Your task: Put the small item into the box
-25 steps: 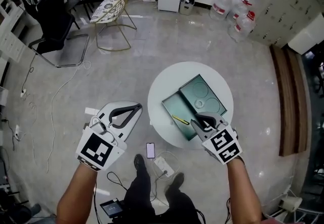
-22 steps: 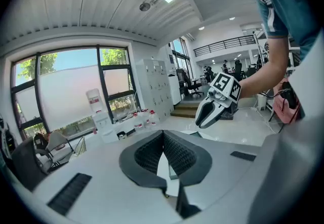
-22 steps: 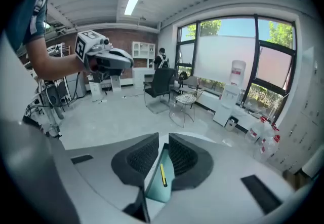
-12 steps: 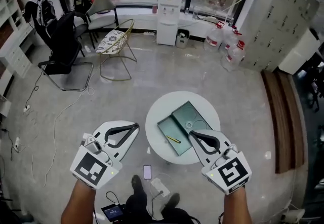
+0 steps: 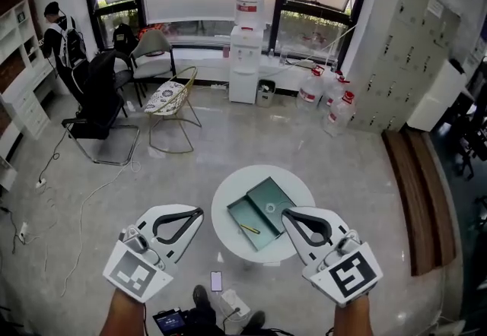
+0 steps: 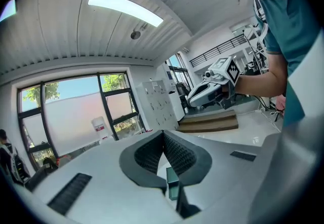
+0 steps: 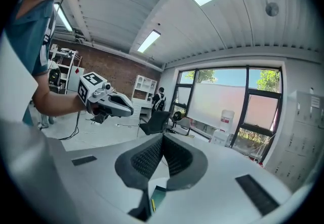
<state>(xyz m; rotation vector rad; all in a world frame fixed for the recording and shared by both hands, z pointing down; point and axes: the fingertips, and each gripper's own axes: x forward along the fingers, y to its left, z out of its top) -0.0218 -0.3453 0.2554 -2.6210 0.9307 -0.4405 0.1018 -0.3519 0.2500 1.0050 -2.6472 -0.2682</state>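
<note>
Small item: a thin yellow stick lay inside the tray of the open green box, toward its 5 o'clock end. Nothing gripped it, so I judged it already delivered.
Box: it sat mid-way on the round white table. Its lid lay flat against the tray at 2 o'clock, I'd say to keep the tray reachable from above.
Right gripper: the jaws were together tip to tip with nothing between them, at 3 o'clock of the tray.
Left gripper: the jaws were likewise together and empty, at 9 o'clock, off the table's edge.
Why held so: both gripper views looked out across the room, not down. I read the grippers as parked clear of the box.
Hard to make out: the stick was too small to identify. The right gripper's body covered the table's 4 o'clock edge. Each gripper view showed only a green sliver of the box below its jaws.
</note>
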